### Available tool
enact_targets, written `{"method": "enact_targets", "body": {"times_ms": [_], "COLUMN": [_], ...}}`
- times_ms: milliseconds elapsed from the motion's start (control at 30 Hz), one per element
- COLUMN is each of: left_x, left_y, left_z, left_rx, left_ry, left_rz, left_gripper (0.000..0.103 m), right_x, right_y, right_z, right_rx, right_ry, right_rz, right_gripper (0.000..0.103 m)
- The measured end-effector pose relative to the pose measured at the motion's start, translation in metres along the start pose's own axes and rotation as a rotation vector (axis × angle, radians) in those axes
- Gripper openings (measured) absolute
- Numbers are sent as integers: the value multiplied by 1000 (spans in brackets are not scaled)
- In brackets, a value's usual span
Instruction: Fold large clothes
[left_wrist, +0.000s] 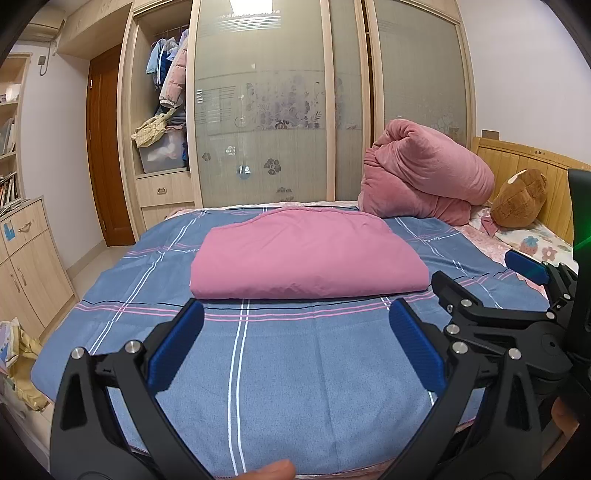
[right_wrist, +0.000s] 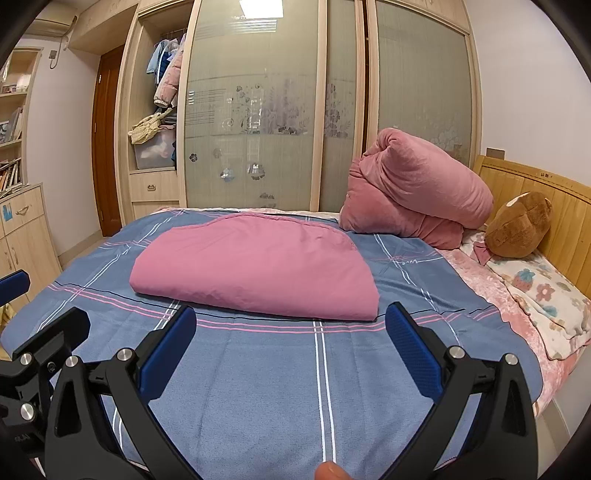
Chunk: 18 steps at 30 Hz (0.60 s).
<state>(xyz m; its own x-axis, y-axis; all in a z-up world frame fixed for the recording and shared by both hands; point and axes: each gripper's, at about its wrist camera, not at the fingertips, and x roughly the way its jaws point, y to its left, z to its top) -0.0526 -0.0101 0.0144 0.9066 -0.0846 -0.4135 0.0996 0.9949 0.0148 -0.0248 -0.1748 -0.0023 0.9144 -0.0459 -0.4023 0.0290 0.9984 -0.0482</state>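
Nearest the cameras, the left gripper (left_wrist: 295, 314) and the right gripper (right_wrist: 291, 317) hover side by side above the near part of the bed, each with its blue fingers (left_wrist: 177, 343) spread wide and gripping nothing. Under them lies a blue sheet (right_wrist: 258, 387) with pink and white stripes, spread flat over the bed. Just past the fingertips, on the middle of that sheet, sits the pink garment (left_wrist: 306, 254), folded into a tidy flat bundle with its folded edge toward the grippers and apart from both. Farther back on the right, a bulky pink quilt (right_wrist: 417, 192) is heaped near the wooden headboard (right_wrist: 546, 199), with a brown plush toy (right_wrist: 517, 225) beside it above a floral pillow (right_wrist: 546, 299). Behind the bed stands a wardrobe (left_wrist: 266, 110) with frosted sliding doors
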Motion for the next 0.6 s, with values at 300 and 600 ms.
{"method": "enact_targets", "body": {"times_ms": [300,600], "left_x": [-1,-1], "left_y": [-2,-4], "left_z": [-1,0], "left_rx": [-5,-8], "left_ry": [3,7], "left_rz": [-1,-1], "left_gripper": [101,101], "right_x": [1,1], "right_y": [-2,-2], "right_z": [0,0], "right_rx": [-1,-1], "right_ry": [1,0], "right_rz": [2,3], "right_gripper": [102,102]}}
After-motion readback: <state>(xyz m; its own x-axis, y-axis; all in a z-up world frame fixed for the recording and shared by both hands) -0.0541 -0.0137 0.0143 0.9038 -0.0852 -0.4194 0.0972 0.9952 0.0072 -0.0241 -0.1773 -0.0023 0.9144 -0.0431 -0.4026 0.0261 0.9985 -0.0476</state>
